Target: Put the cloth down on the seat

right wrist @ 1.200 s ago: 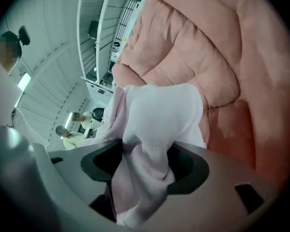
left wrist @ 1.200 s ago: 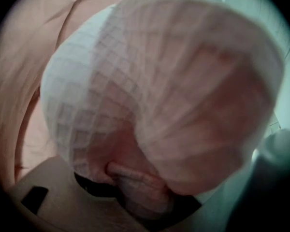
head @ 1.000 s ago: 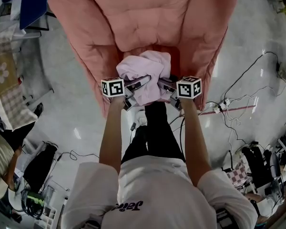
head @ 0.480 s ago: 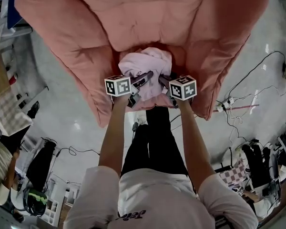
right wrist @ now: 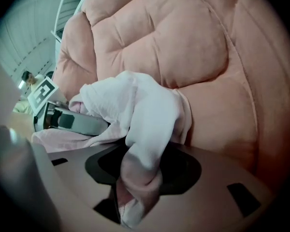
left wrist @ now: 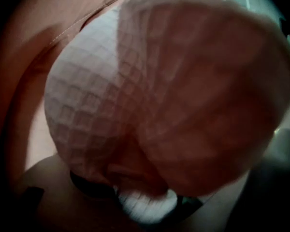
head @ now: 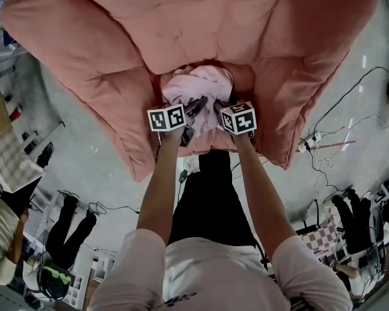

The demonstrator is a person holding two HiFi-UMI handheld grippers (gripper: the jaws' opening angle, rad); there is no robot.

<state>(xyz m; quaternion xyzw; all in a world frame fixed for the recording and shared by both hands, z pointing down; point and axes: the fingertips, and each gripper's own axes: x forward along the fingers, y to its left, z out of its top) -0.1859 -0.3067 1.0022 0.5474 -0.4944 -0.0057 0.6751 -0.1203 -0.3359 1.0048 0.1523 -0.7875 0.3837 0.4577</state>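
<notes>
The pink armchair [head: 110, 70] fills the head view, and the cloth [head: 201, 83] lies bunched at the back of the seat [right wrist: 217, 120], so the lowering looks nearly done. What is left, I judge, is letting go and drawing clear. The left gripper [head: 196, 103] stands wide around a thick wad, the right gripper [head: 217, 106] pinches a narrower fold; both sets of jaws have just been opening

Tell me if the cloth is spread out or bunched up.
Bunched up. The cloth is a rumpled lump of thick folds against the chair, not laid flat in any view.
</notes>
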